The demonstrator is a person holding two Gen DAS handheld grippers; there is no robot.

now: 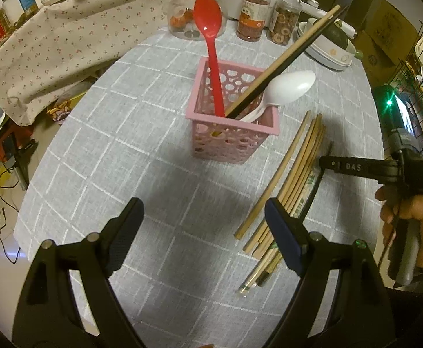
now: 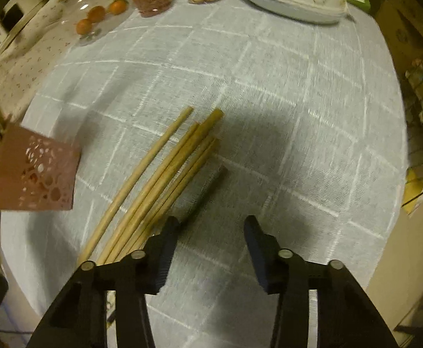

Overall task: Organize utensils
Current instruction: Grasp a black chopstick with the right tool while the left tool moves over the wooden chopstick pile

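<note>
Pink basket (image 1: 234, 133) sits mid-bench (image 1: 124, 145) and already holds a red spoon (image 1: 208, 29), a white spoon (image 1: 289, 87) and two chopsticks (image 1: 292, 55). Left to do: loose bamboo chopsticks (image 1: 295, 174) plus one dark chopstick (image 2: 208, 191), lying at 4 o'clock from the basket. My left tool (image 1: 202, 226) hangs released, empty. My right tool (image 2: 211, 229) stands half-closed over the dark stick, gripping nothing yet. Roughly halfway, I judge.
</note>
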